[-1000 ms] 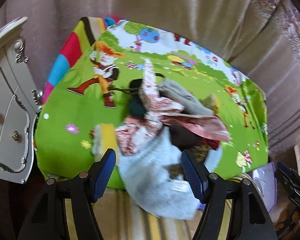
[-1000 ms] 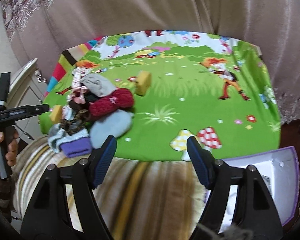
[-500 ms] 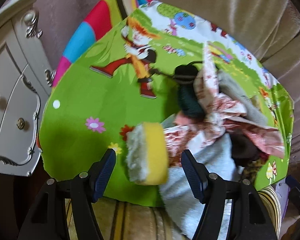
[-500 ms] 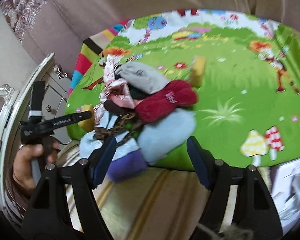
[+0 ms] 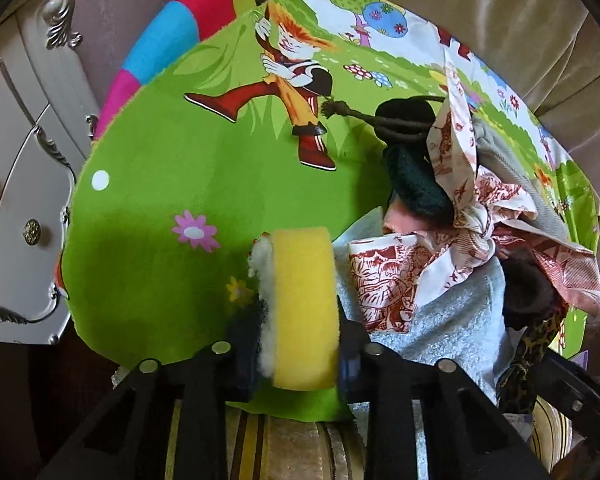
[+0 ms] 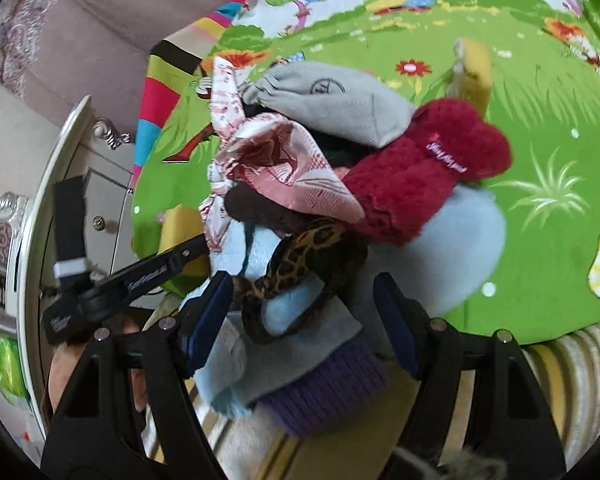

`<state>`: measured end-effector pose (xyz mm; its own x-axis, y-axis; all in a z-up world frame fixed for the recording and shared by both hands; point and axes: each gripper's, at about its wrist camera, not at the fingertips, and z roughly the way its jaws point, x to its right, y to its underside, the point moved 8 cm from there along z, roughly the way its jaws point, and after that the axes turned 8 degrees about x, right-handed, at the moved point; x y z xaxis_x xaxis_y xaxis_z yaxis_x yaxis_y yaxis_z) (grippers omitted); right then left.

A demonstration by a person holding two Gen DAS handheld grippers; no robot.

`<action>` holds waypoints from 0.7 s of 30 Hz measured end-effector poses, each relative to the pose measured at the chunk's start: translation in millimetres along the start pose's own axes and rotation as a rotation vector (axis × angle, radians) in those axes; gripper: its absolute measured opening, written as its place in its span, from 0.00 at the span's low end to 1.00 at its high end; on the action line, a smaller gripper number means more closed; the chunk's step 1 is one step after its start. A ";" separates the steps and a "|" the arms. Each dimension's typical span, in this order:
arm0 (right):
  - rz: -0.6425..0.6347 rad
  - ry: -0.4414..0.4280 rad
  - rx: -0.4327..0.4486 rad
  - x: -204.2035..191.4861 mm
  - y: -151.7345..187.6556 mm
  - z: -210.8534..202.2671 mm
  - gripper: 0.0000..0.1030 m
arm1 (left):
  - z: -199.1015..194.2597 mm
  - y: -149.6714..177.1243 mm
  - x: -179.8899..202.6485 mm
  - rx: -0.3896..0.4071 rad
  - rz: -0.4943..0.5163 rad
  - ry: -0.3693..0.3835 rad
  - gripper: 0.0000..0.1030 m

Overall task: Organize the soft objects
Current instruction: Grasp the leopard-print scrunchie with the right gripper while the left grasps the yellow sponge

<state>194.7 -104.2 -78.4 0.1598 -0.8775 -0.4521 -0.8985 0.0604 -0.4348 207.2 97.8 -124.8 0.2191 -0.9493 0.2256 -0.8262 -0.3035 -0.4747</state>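
My left gripper (image 5: 296, 356) is shut on a yellow sponge (image 5: 302, 308) with a white fleecy side, at the near edge of the green cartoon mat (image 5: 160, 200). Right of it lies a pile of soft things: a red-patterned cloth (image 5: 460, 216), a light blue towel (image 5: 452, 320), a dark green item (image 5: 416, 184). My right gripper (image 6: 304, 308) is open around the near end of the same pile, at a leopard-print piece (image 6: 296, 260) and blue-and-purple sock (image 6: 320, 380). The pile also holds a dark red fleece item (image 6: 424, 172) and grey pouch (image 6: 332, 100). A second yellow sponge (image 6: 474, 72) stands behind it.
A white carved dresser (image 5: 16, 184) stands left of the mat. A beige curtain (image 5: 500, 12) hangs behind. A striped cushion edge (image 6: 572, 364) runs under the mat's front. The left gripper and hand show in the right wrist view (image 6: 112, 280).
My left gripper has closed on the yellow sponge, which was loose between its fingers before. My right gripper has moved left and closer into the pile.
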 end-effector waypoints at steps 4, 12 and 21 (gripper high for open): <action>-0.003 0.018 0.012 -1.3 -4.1 9.1 0.71 | -12.6 1.6 -2.4 0.037 -0.026 0.002 0.27; -0.006 -0.009 0.011 1.6 -0.6 11.4 0.22 | -56.3 10.6 -6.6 0.144 -0.075 0.013 0.27; -0.043 -0.033 0.098 8.8 4.3 -32.4 0.21 | -91.3 18.1 13.1 0.225 -0.065 0.056 0.27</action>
<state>179.1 -127.2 -59.0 0.2125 -0.8641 -0.4562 -0.8465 0.0704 -0.5277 147.8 87.4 -52.7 0.2339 -0.9230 0.3056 -0.6736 -0.3805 -0.6336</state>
